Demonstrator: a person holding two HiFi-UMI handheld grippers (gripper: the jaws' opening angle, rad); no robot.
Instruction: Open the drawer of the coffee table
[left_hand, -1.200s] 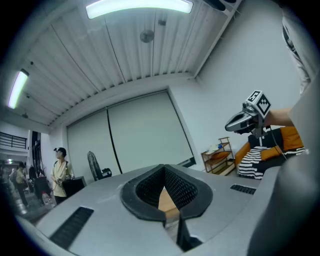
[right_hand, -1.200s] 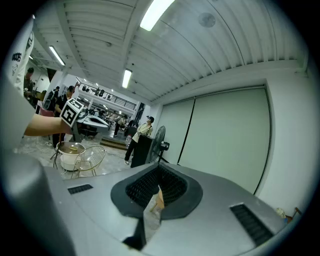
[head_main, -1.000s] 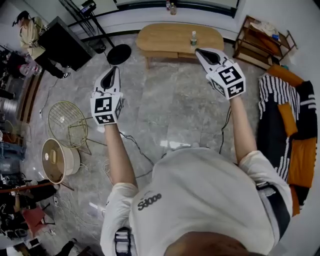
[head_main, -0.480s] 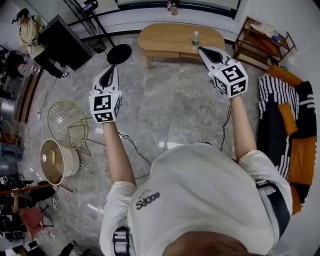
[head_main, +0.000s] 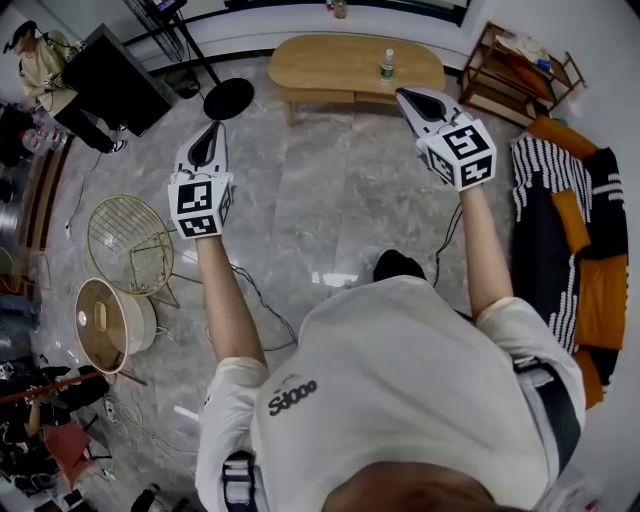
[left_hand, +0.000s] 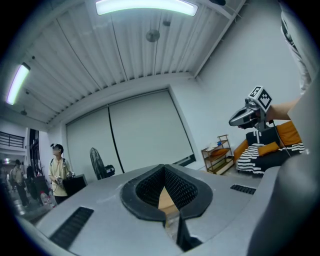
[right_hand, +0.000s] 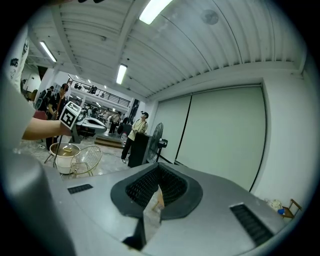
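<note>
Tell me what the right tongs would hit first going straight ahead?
Nothing close. The right tongs aim toward the coffee table, but held high; they may pass over it to the wall. Depth unclear.

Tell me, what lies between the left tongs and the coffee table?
Head view: between left tongs and coffee table, only marble floor and a round black base.

Coffee table drawer (head_main: 322, 97), seemingly too small

The right gripper (right_hand: 158, 190) had its jaws pressed together; beyond stood a fan (right_hand: 157, 134) and, far left, the left gripper (right_hand: 97, 125).
</note>
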